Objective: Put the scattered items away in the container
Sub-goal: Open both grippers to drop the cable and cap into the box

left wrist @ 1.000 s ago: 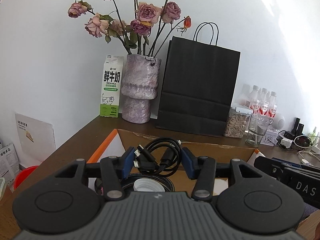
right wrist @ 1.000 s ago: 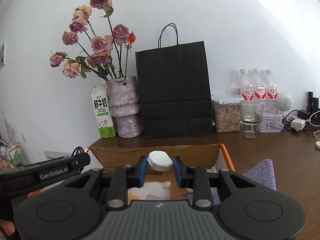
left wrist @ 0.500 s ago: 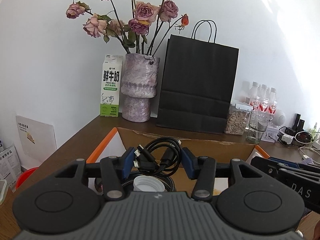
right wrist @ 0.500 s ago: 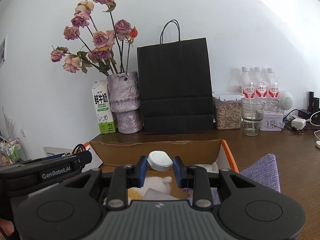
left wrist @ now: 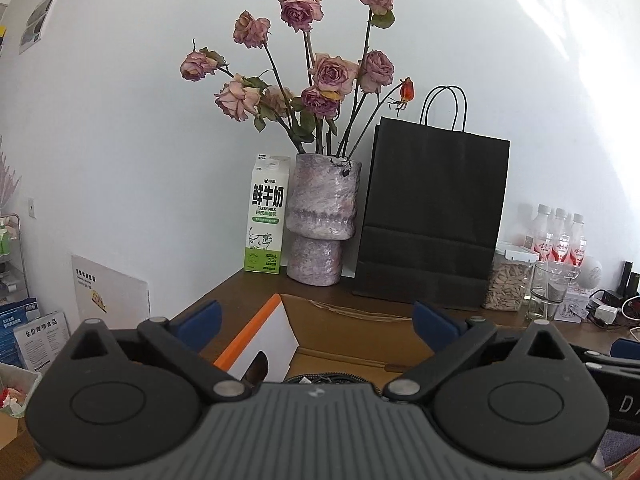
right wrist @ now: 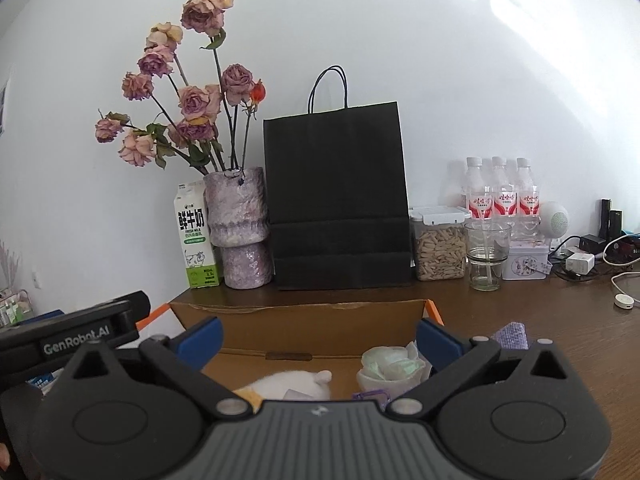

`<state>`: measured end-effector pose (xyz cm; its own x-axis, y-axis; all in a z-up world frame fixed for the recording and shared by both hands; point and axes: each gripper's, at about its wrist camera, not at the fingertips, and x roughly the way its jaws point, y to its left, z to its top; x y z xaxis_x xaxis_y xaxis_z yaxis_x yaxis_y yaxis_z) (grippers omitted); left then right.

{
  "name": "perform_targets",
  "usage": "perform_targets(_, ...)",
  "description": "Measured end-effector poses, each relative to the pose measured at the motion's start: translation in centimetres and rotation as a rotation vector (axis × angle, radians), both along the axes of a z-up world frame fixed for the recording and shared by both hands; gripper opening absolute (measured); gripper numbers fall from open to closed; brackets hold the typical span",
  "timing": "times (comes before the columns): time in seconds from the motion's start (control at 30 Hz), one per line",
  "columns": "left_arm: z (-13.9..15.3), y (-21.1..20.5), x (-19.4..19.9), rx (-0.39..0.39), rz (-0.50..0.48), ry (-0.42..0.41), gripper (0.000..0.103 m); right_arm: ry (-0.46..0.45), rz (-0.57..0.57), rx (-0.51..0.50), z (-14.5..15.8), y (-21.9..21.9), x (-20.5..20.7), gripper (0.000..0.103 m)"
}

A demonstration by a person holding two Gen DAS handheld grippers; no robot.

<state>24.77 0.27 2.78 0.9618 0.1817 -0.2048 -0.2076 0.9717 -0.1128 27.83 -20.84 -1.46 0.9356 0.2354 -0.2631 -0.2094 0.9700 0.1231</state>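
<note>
An open cardboard box (left wrist: 352, 332) with orange flap edges sits on the brown table; it also shows in the right wrist view (right wrist: 304, 328). My left gripper (left wrist: 316, 320) is open and empty above the box; a bit of black cable (left wrist: 332, 379) shows just past its body. My right gripper (right wrist: 318, 338) is open and empty above the box. Inside the box I see a white plush toy (right wrist: 296, 384) and a small white pot with a pale green succulent (right wrist: 390, 368). The left gripper's body (right wrist: 76, 334) shows at the left of the right wrist view.
Behind the box stand a milk carton (left wrist: 266, 216), a purple vase of dried roses (left wrist: 322, 216) and a black paper bag (left wrist: 434, 216). A jar of seeds (right wrist: 438, 248), a glass (right wrist: 486, 254), bottles (right wrist: 502, 196), chargers and cables stand at the right. A purple cloth (right wrist: 512, 334) lies beside the box.
Both grippers have opened. The black cable has left the left jaws and the white cap has left the right jaws. Both grippers have risen, tilting up from the box.
</note>
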Motion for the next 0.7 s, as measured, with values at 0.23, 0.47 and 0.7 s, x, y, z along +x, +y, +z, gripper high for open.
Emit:
perform_targets(0.23, -0.19, -0.01, 0.10, 0.005, -0.002, 0.009, 0.103, 0.001, -0.005, 0.004, 0.00, -0.02, -0.04, 0.103)
perform_targets(0.47, -0.36, -0.17, 0.11, 0.013, -0.004, 0.017, 0.103, -0.004, 0.000, -0.004, 0.01, 0.18, -0.32, 0.103)
perform_targets(0.7, -0.47, -0.37, 0.00, 0.021, -0.011, 0.019, 0.103, -0.007, 0.001, -0.005, 0.12, 0.22, -0.44, 0.103)
